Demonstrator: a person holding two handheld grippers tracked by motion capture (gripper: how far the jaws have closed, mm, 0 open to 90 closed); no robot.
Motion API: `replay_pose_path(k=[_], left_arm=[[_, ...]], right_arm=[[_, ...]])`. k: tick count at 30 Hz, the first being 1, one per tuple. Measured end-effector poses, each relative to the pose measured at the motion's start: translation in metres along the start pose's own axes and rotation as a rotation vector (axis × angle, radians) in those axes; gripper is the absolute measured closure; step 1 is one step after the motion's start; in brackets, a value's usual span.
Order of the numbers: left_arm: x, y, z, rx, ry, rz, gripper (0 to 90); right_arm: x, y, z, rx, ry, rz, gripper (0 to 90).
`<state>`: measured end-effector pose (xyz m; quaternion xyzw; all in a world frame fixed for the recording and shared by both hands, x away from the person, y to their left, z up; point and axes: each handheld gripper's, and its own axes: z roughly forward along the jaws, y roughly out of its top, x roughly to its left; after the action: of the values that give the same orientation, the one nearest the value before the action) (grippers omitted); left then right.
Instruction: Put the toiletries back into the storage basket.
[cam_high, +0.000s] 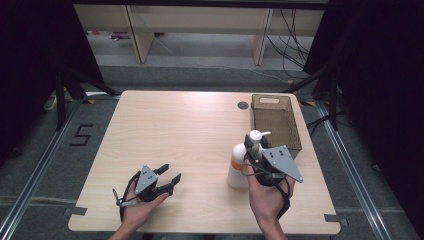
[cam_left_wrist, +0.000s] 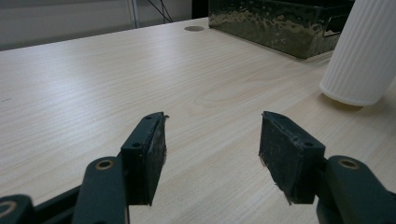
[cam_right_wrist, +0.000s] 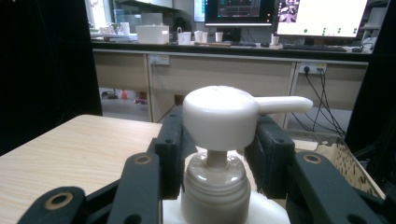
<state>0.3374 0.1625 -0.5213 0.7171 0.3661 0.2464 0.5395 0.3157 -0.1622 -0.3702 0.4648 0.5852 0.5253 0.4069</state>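
Near the table's right edge, the right gripper clasps the white ribbed plastic pump bottle's neck; the left gripper rests with jaws spread, empty, near the front edge.

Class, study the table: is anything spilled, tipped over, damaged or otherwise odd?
Nothing spilled or tipped. The pump bottle stands upright, its neck between the right gripper's jaws, beside the brown basket. One small flaw: the left gripper's pads look frayed at the edges.
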Motion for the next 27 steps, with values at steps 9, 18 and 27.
replay_pose_path(k=[9, 18, 27], left_arm=[[0.0, 0.0, 0.0, 0.0, -0.002, 0.004, 40.2], [0.0, 0.0, 0.0, -0.001, -0.003, 0.003, 40.2], [0.0, 0.0, 0.0, -0.002, -0.002, 0.003, 40.2]], right_arm=[[-0.01, 0.01, -0.002, -0.013, -0.02, 0.005, 60.6], [-0.019, 0.018, 0.0, -0.028, -0.041, 0.014, 60.6], [-0.028, 0.026, 0.002, -0.048, -0.061, 0.018, 60.6]])
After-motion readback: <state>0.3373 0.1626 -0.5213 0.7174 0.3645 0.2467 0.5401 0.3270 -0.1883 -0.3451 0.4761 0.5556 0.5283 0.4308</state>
